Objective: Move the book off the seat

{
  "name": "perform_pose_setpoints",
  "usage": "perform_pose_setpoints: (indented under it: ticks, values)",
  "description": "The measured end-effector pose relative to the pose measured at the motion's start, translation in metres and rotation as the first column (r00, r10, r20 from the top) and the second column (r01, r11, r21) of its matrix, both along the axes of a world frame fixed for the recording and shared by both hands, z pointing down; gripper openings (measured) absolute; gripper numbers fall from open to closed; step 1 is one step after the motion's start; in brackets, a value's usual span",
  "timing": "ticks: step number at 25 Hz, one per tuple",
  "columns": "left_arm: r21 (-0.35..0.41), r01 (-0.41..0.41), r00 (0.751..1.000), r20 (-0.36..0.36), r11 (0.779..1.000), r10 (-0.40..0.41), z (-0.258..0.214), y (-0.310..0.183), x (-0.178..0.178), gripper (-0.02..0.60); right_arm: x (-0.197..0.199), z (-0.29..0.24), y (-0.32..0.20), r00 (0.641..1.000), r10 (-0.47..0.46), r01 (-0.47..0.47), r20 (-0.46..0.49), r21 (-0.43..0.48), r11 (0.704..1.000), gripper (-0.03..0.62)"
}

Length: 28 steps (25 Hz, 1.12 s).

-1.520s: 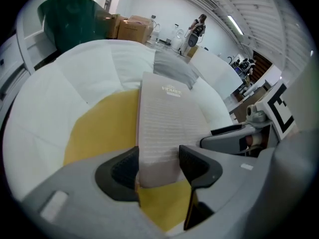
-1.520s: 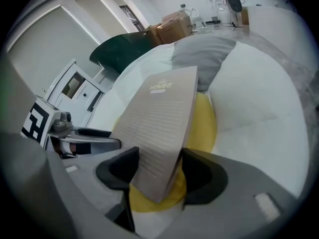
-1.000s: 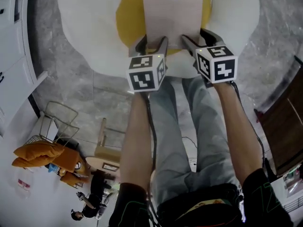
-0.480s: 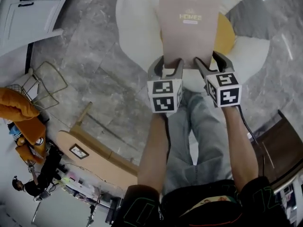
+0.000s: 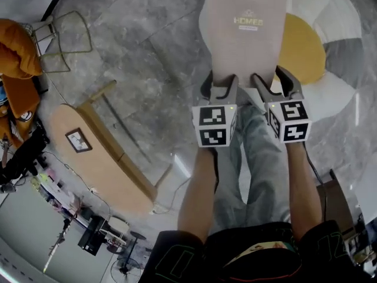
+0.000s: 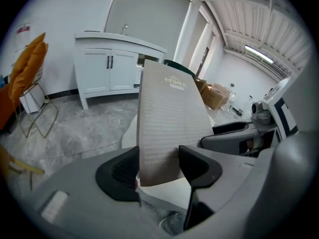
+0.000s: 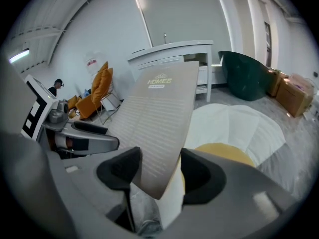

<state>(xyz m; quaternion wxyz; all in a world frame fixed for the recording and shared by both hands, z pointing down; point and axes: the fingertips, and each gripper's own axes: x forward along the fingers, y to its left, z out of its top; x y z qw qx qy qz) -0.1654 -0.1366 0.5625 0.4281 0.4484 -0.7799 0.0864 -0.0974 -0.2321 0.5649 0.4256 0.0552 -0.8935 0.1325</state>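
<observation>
Both grippers hold a thin beige book (image 5: pixel 244 40) with a small printed title by its near edge. My left gripper (image 5: pixel 219 82) is shut on the near left corner and my right gripper (image 5: pixel 275 80) on the near right corner. The book hangs in the air, partly over grey floor and partly over the seat (image 5: pixel 303 55), a white cushion with a yellow centre. The left gripper view has the book (image 6: pixel 169 113) rising from my left gripper (image 6: pixel 159 166). In the right gripper view the book (image 7: pixel 154 118) slants up out of my right gripper (image 7: pixel 158 172).
A low wooden bench (image 5: pixel 100 158) lies on the grey floor at the left. Orange cushions (image 5: pixel 17 46) rest on a wire chair at the far left. A white cabinet (image 6: pixel 109 68) stands by the wall, with a dark green tub (image 7: pixel 244 73) and cardboard boxes (image 7: pixel 294 96) beyond. My legs are below the grippers.
Both grippers have risen with the book, carrying it from over the seat's yellow centre towards the seat's left edge and the floor. The view has swung, so the bench now shows.
</observation>
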Motion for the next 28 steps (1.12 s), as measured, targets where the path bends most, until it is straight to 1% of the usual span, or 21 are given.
perform_pose_setpoints:
  ticks: [2, 4, 8, 12, 16, 19, 22, 26, 27, 28]
  values:
    - [0.016, 0.062, 0.998, -0.01, 0.998, -0.061, -0.018, 0.015, 0.004, 0.259, -0.003, -0.021, 0.012, 0.998, -0.056, 0.056, 0.005, 0.016, 0.998, 0.262]
    - [0.02, 0.112, 0.994, -0.004, 0.993, -0.112, -0.032, 0.036, 0.0, 0.259, -0.013, -0.035, 0.03, 0.994, -0.106, 0.106, 0.016, 0.024, 0.994, 0.262]
    - [0.014, 0.22, 0.975, -0.003, 0.975, -0.22, -0.025, 0.111, -0.011, 0.259, -0.036, -0.028, 0.099, 0.976, -0.217, 0.216, 0.027, 0.02, 0.976, 0.262]
    - [0.024, 0.325, 0.946, -0.005, 0.945, -0.325, -0.033, 0.176, -0.016, 0.259, -0.053, -0.037, 0.16, 0.945, -0.324, 0.323, 0.034, 0.031, 0.946, 0.262]
    - [0.039, 0.421, 0.907, -0.006, 0.906, -0.421, -0.05, 0.234, -0.017, 0.259, -0.065, -0.055, 0.215, 0.907, -0.419, 0.417, 0.039, 0.046, 0.908, 0.262]
    - [0.039, 0.502, 0.865, -0.004, 0.864, -0.502, -0.053, 0.293, -0.02, 0.259, -0.078, -0.058, 0.273, 0.867, -0.497, 0.495, 0.045, 0.05, 0.868, 0.262]
    - [0.039, 0.586, 0.81, -0.003, 0.809, -0.586, -0.06, 0.35, -0.023, 0.259, -0.093, -0.065, 0.329, 0.811, -0.583, 0.58, 0.052, 0.057, 0.812, 0.262]
    - [0.046, 0.683, 0.73, -0.005, 0.729, -0.684, -0.067, 0.421, -0.021, 0.259, -0.106, -0.074, 0.402, 0.732, -0.68, 0.677, 0.052, 0.061, 0.733, 0.262]
    - [0.05, 0.708, 0.706, -0.007, 0.705, -0.708, -0.068, 0.438, -0.02, 0.259, -0.109, -0.075, 0.419, 0.708, -0.704, 0.702, 0.051, 0.064, 0.71, 0.262]
    - [0.053, 0.735, 0.677, -0.01, 0.676, -0.736, -0.068, 0.453, -0.018, 0.259, -0.111, -0.076, 0.436, 0.68, -0.732, 0.729, 0.049, 0.066, 0.681, 0.262]
